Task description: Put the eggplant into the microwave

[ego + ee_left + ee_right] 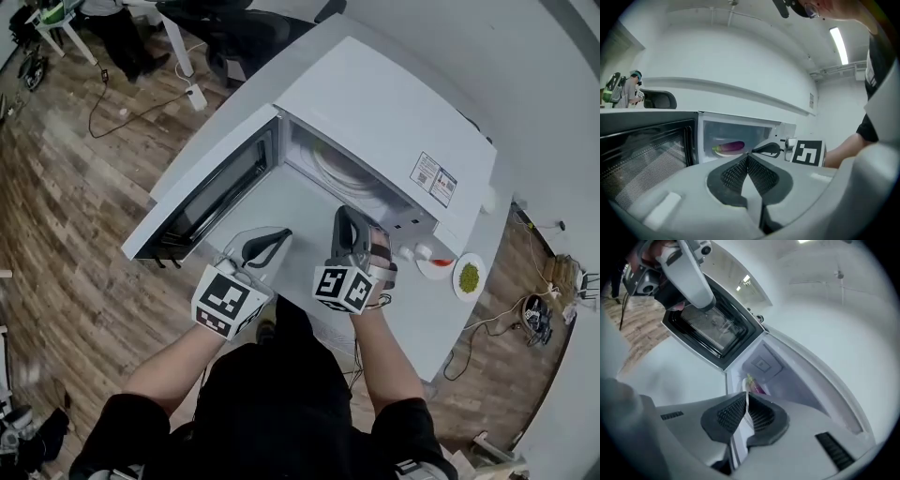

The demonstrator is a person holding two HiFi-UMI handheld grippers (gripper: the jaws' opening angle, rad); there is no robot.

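The white microwave (394, 122) stands on a white table with its door (211, 183) swung wide to the left. A purple eggplant (730, 147) with a green stem lies on the white turntable plate (339, 169) inside the cavity. It shows again in the right gripper view as the eggplant (757, 386) behind my jaws. My left gripper (274, 240) hangs in front of the opening, shut and empty. My right gripper (345, 217) is close beside it at the cavity mouth, also shut with nothing between its pads. Neither gripper touches the eggplant.
To the right of the microwave sit a small dish of green bits (468, 277) and a red-and-white item (433, 263). The open door (712, 329) sticks out on the left. A person (628, 91) stands far back. Cables (122, 108) lie on the wooden floor.
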